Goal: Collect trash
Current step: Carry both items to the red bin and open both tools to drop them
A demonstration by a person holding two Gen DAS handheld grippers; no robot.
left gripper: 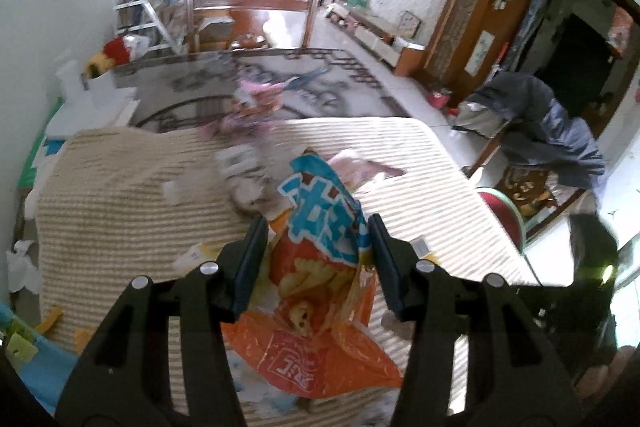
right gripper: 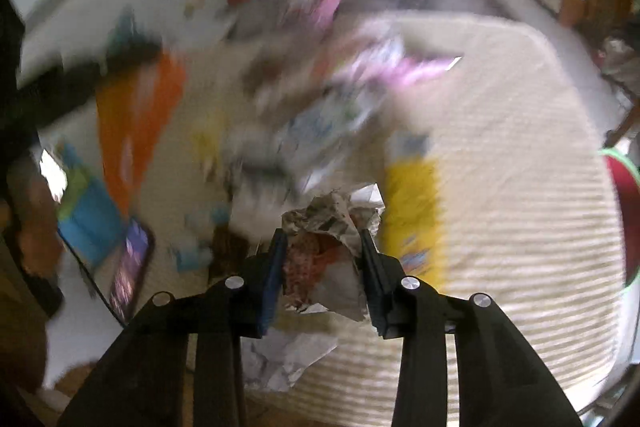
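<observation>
The snack bag (left gripper: pixel 320 267) is orange with a blue-and-white lettered panel at its 12 o'clock end. The ribbed mat (left gripper: pixel 120 203) runs in beige and cream stripes. The crumpled wrapper (right gripper: pixel 332 247) is grey-white with a red speckled patch. At its 3 o'clock lies a yellow packet (right gripper: pixel 416 207).

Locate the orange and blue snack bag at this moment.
In the left wrist view, the snack bag sits low and central between the left gripper fingers, over the striped beige mat.
</observation>
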